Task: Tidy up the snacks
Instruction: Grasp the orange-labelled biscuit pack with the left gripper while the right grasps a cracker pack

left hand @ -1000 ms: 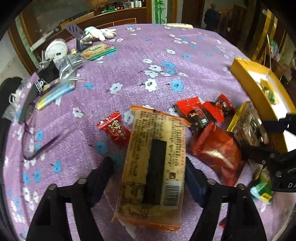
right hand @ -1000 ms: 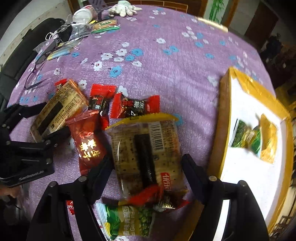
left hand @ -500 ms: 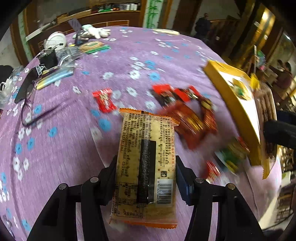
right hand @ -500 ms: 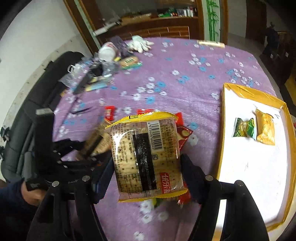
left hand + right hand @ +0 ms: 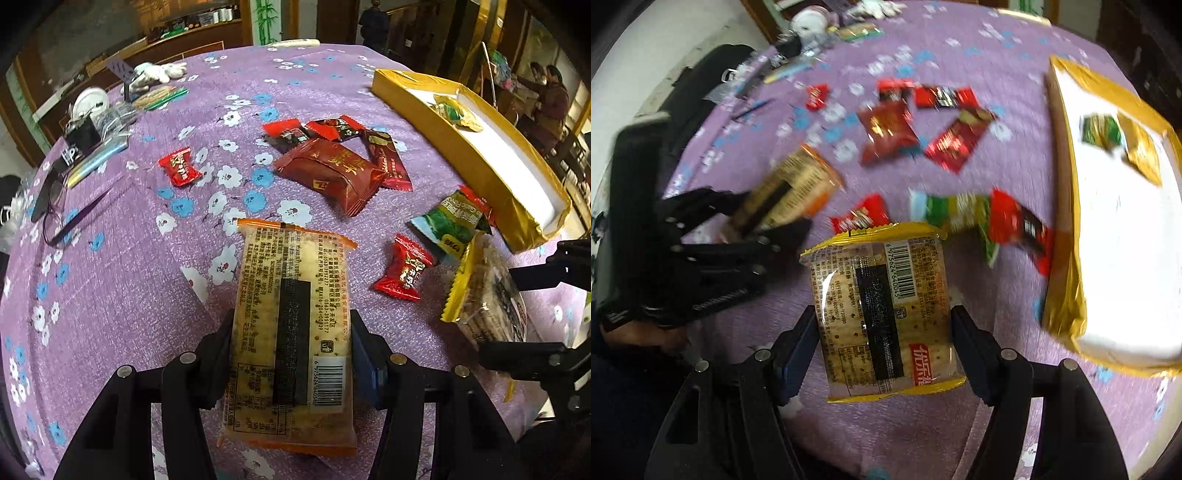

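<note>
My left gripper (image 5: 291, 343) is shut on an orange-edged cracker pack (image 5: 291, 314) and holds it above the purple floral tablecloth (image 5: 110, 288). My right gripper (image 5: 884, 325) is shut on a yellow-edged cracker pack (image 5: 882, 295), also lifted; this pack shows at the right in the left wrist view (image 5: 487, 295). The gold box (image 5: 469, 155) with a white inside stands at the right and holds a green packet (image 5: 1099, 129) and a gold packet (image 5: 1141, 151). Red snack packs (image 5: 332, 170), small red candies (image 5: 404, 269) and a green pack (image 5: 450, 225) lie on the cloth.
Glasses (image 5: 55, 206), a pen-like tube (image 5: 96, 162), a white cup (image 5: 88, 103), white gloves (image 5: 155, 72) and other clutter lie at the far left of the table. A black chair (image 5: 701, 81) stands beside the table. People stand in the room beyond (image 5: 550, 99).
Both grippers closed on their cracker packs and lifted them off the cloth. The views pulled back and up, with the right wrist view swinging and blurred.
</note>
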Available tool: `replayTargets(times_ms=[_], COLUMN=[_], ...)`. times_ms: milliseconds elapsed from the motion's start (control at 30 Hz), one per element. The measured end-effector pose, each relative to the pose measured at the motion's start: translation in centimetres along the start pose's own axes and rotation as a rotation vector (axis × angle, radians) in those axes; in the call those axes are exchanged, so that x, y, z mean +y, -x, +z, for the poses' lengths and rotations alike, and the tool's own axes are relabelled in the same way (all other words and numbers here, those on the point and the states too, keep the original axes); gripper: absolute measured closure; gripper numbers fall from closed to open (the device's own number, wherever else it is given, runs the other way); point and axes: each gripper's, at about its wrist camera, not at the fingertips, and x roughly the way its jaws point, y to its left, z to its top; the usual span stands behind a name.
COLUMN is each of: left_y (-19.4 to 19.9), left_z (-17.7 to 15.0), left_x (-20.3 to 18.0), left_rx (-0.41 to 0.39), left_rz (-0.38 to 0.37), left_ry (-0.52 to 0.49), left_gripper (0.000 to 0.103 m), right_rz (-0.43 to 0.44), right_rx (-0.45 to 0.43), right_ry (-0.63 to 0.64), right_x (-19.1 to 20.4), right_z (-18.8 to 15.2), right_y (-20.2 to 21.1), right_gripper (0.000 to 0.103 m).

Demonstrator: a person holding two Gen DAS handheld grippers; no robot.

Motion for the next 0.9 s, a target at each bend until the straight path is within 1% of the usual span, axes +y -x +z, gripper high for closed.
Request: replayTargets(times_ms=[100, 167, 200, 300, 467, 567, 667, 733, 800, 833, 867, 900], left_y=[-0.1, -0.1, -0.2, -0.2, -0.5, -0.7, -0.9, -0.9, -0.8, -0.7, -0.6, -0.4], left_z=[0.0, 0.0, 0.0, 0.0, 0.1, 0.3, 0.5, 0.6, 0.5, 0.4, 0.3, 0.3], left_x=[0.2, 0.2, 0.2, 0.3, 0.3, 0.3, 0.3, 0.3, 0.2, 0.1, 0.1, 0.0], left_rx=[-0.01, -0.019, -0.021, -0.028, -0.037, -0.032, -0.02, -0.017, -0.016, -0.014, -0.016, -0.018], left_rz=[-0.009, -0.011, -0.013, -0.019, -0.023, -0.022, -0.019, -0.013, -0.003, 0.001, 0.006, 0.012], left_ry=[-0.006, -0.018, -0.022, -0.03, -0.035, -0.038, -0.033, -0.022, -0.011, -0.003, 0.003, 0.011], left_gripper=[0.042, 0.041, 0.04, 0.037, 0.025, 0.021, 0.02, 0.02, 0.021, 0.026, 0.036, 0.041], right_rz=[-0.029, -0.079, -0.118, -0.177, -0.185, -0.184, -0.164, -0.158, -0.14, -0.137, -0.137, -0.135], right_rx=[0.014, 0.001, 0.0, -0.005, -0.015, -0.017, 0.006, 0.013, 0.016, 0.011, 0.002, -0.006], right_ry=[-0.004, 0.026, 0.055, 0.088, 0.059, 0.056, 0.08, 0.089, 0.097, 0.097, 0.095, 0.097], right_x=[0.3, 1.2, 2.0, 3.1, 3.3, 3.6, 3.8, 4.0, 3.8, 3.7, 3.5, 3.0], right_z=[-0.4, -0.8, -0.9, -1.5, -1.6, -1.5, -1.2, -1.0, -0.8, -0.8, -0.7, -0.7], right_y=[-1.1, -1.6, -1.8, -2.2, -2.4, -2.7, -3.2, -3.4, -3.4, -3.2, -3.0, -2.6], right_gripper=[0.033, 0.032, 0.031, 0.029, 0.026, 0.019, 0.009, 0.006, 0.006, 0.009, 0.012, 0.02])
